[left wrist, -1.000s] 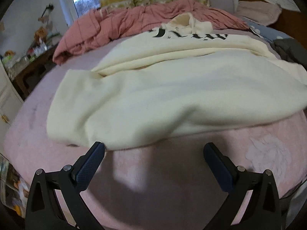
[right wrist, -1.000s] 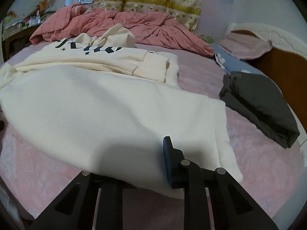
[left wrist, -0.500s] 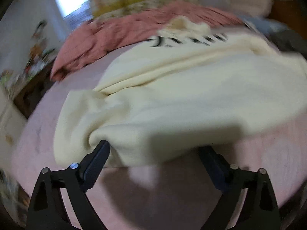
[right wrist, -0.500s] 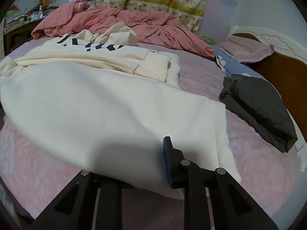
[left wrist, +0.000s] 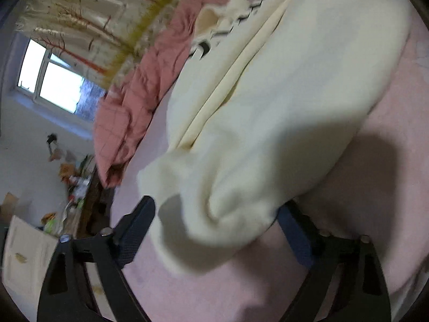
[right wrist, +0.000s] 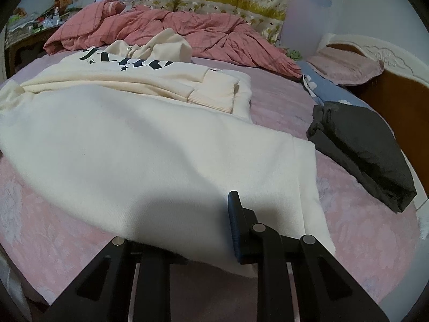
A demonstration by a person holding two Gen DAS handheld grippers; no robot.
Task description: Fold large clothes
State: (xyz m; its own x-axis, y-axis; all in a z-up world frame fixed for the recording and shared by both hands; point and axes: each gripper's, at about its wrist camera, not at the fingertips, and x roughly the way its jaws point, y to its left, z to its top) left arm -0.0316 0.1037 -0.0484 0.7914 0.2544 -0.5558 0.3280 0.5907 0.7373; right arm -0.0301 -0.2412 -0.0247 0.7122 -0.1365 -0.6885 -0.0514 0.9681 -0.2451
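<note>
Cream hoodie (right wrist: 150, 145) spread across pink bed sheet (right wrist: 53, 241), long axis running from near hem to hood (right wrist: 166, 44) at far end, hood pointing toward rumpled red-pink duvet (right wrist: 203, 35); dark lettering visible near hood. Right gripper (right wrist: 187, 241): jaws narrow, clamped on near hem edge. Left gripper (left wrist: 214, 228): jaws wide, a bunched hem corner sitting between them, contact unclear. Folded dark garment (right wrist: 362, 147) lies apart on the right.

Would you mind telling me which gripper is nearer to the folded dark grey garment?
Right. The right gripper sits just left of the dark grey garment; the left gripper is at the cream hoodie's opposite end.
</note>
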